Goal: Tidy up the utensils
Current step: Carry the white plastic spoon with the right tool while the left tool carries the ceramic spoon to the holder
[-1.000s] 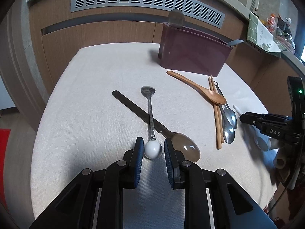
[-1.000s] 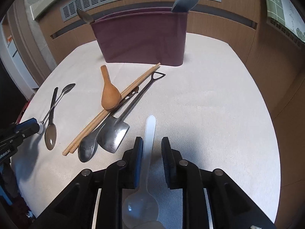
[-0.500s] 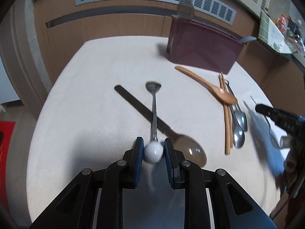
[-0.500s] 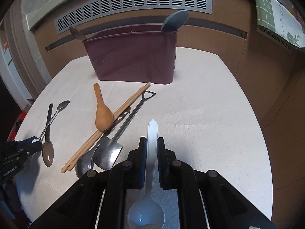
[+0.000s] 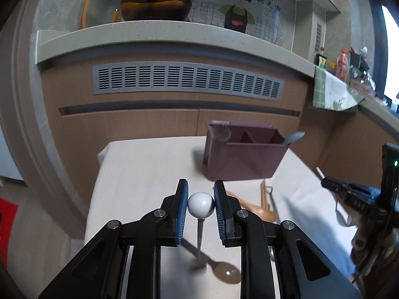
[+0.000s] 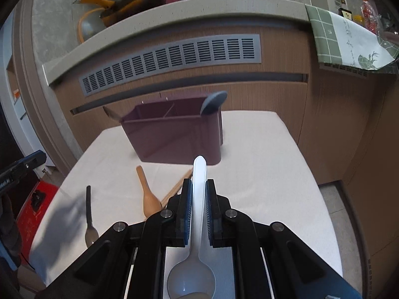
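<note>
Two black grippers with blue pads are each clamped on a utensil above the white cloth-covered table point(image 6: 269, 164). Pinched in the left gripper point(image 5: 201, 208) is the white ball end of a thin metal spoon point(image 5: 201, 206); its stem hangs down toward the table, the bowl blurred below, seemingly clear of the cloth. Closed on the handle of a translucent white plastic spoon point(image 6: 198, 199) is the right gripper point(image 6: 198, 209), the handle pointing forward and the bowl back near the camera. Farther along the table stands a maroon plastic utensil caddy point(image 6: 174, 139) with dividers, a grey spoon point(image 6: 214, 102) leaning out of its right end. Between caddy and grippers lie a light wooden spoon point(image 6: 148, 194), wooden chopsticks point(image 6: 178, 185) just beside it, and a dark-handled metal spoon point(image 6: 89, 214) off to the left.
</note>
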Demonstrator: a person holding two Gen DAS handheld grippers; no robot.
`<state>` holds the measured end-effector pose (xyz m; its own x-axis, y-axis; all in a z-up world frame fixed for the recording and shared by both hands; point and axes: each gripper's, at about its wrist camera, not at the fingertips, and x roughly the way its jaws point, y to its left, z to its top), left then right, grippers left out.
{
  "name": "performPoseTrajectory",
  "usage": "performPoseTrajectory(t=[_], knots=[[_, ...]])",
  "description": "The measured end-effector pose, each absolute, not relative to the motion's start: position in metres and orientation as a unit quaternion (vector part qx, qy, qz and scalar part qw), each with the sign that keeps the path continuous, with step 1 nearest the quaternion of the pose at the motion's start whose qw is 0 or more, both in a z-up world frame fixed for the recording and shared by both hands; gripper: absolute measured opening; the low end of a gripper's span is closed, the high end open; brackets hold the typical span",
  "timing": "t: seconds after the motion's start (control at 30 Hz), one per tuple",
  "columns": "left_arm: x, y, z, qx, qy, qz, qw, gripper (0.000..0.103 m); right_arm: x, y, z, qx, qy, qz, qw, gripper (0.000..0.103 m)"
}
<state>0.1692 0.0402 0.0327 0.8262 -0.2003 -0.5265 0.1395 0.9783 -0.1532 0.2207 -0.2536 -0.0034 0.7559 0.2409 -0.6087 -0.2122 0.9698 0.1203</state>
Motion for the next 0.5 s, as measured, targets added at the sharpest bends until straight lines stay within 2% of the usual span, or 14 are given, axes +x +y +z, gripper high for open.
performPoseTrajectory(t=[0.37, 0.5], knots=[[0.174, 0.025, 0.062, -0.037, 0.242, -0.112, 0.963, 0.022, 0.229, -0.253, 0.002, 0.037, 0.320, 0.123, 0.939, 0.009], [0.192, 0.015, 0.117, -0.033, 0.186, -0.146, 0.971, 0.022, 0.235, -0.241, 0.058, 0.028, 0.240, 0.135, 0.961, 0.009]])
